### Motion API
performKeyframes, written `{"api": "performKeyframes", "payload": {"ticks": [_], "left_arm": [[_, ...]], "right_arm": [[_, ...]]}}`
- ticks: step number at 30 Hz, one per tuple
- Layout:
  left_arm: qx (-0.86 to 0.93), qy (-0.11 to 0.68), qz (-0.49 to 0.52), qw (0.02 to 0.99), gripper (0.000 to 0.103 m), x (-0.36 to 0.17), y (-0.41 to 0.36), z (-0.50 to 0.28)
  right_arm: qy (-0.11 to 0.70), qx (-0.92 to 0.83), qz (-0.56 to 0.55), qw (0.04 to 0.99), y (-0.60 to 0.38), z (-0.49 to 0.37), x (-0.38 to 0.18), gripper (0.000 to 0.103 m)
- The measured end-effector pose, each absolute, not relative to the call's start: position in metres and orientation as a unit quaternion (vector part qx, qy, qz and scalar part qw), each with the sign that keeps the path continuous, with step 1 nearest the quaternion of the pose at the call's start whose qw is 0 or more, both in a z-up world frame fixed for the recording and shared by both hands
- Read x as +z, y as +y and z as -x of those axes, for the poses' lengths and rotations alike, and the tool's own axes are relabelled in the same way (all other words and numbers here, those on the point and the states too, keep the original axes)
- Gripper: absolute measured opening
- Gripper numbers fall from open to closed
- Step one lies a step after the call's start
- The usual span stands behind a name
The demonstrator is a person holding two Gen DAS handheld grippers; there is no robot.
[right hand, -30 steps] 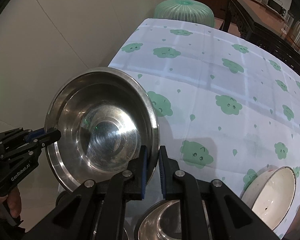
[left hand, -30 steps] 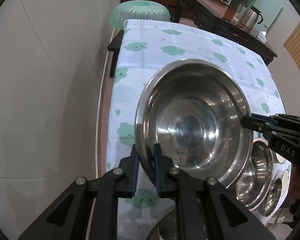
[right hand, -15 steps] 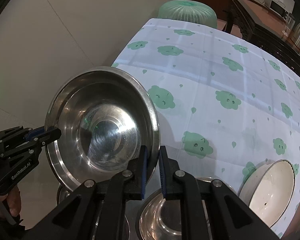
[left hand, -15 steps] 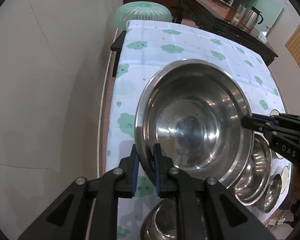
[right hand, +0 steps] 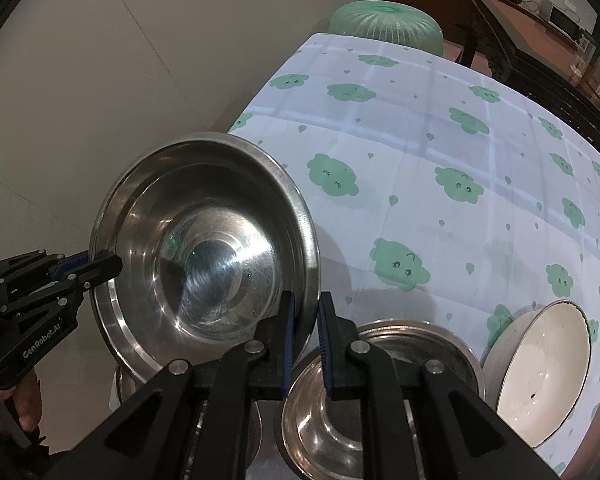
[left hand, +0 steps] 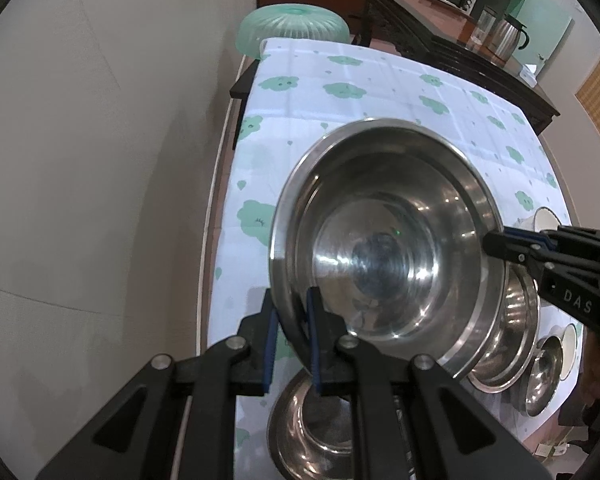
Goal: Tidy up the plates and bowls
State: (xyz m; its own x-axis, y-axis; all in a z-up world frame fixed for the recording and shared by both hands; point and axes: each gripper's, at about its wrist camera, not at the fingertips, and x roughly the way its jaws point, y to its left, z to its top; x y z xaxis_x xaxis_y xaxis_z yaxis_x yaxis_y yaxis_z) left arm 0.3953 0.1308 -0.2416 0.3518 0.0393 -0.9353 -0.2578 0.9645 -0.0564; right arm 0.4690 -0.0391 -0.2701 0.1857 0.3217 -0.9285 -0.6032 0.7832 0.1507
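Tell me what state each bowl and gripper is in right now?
Large steel bowl: lifted off the table, tilted, held at opposite rims.
Left gripper: shut on its rim.
Right gripper: shut on the opposite rim.
Other steel bowls: upright on the table below.
White bowl: tilted, leaning on a steel bowl.

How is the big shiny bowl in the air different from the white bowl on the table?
The large steel bowl is bare shiny metal; the white enamel bowl is white inside. The steel bowl is lifted, gripped at its rim by the left hand-held gripper and the right hand-held gripper; the white bowl rests tilted on the tablecloth. Both are round and empty.
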Motion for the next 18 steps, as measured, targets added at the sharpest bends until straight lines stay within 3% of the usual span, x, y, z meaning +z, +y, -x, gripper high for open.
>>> {"api": "performKeyframes", "payload": {"ticks": [18], "left_arm": [[0.121,0.564,0.107,0.810,0.011,-0.240,0.111,-0.352]], "right_arm": [[0.561,0.331,0.145,0.745,-0.052,-0.431,-0.271,0.013]]}}
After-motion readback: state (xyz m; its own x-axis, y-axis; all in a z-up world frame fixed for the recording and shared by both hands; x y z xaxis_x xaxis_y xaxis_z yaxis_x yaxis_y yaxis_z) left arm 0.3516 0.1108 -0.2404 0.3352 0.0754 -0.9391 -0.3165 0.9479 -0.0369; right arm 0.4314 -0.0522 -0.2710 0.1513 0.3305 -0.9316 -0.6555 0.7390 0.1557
